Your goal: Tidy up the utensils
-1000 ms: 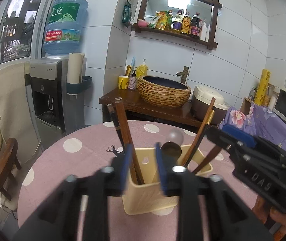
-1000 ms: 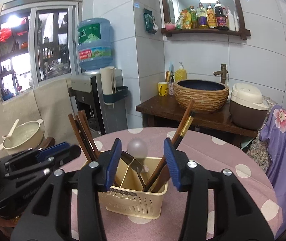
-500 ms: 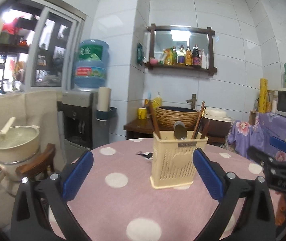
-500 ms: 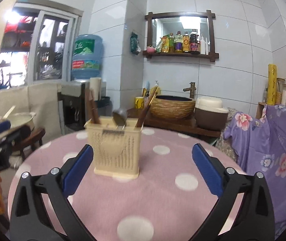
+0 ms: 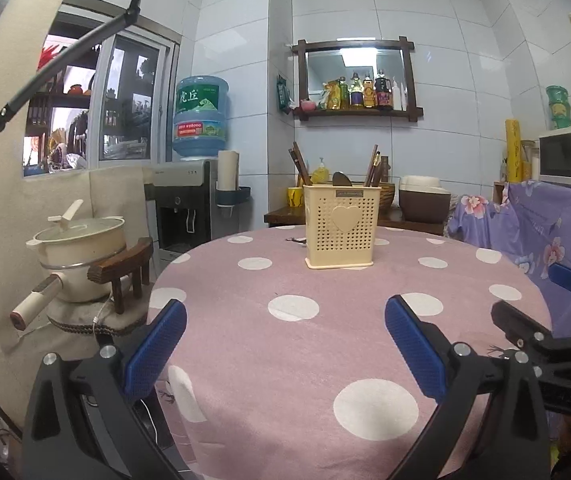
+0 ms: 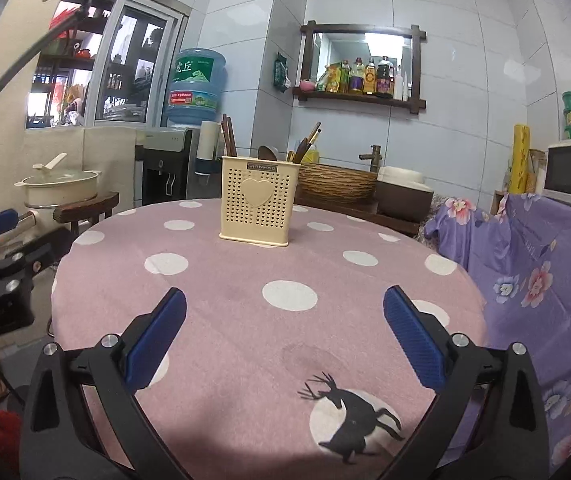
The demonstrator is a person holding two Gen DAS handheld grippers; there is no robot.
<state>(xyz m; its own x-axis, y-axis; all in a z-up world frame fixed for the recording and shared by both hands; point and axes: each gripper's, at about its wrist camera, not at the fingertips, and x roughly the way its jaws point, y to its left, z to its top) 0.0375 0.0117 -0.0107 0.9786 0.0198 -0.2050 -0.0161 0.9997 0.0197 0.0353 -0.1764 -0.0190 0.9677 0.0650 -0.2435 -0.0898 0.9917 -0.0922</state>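
A cream perforated utensil holder (image 5: 341,226) (image 6: 259,202) with a heart on its front stands upright on the far half of the round table. Dark wooden chopsticks (image 5: 299,162) (image 6: 229,136), a spoon (image 5: 340,179) (image 6: 267,153) and more wooden handles (image 5: 374,166) (image 6: 309,140) stick out of it. My left gripper (image 5: 285,338) is open over the near table edge, far back from the holder, with nothing between its blue pads. My right gripper (image 6: 285,332) is likewise open and holds nothing. Each gripper shows at the side of the other's view.
The table wears a pink cloth with white dots (image 5: 293,307) and a deer print (image 6: 355,412). A wooden chair with a cream pot (image 5: 79,246) stands at the left. A purple flowered cloth (image 6: 533,276) covers furniture at the right. A water dispenser (image 5: 189,204) and a wooden counter with a basket (image 6: 335,186) stand behind.
Both grippers drew back from just over the holder to the near table edge and sank lower. Their jaws went from narrow to wide open. The holder stayed in place.
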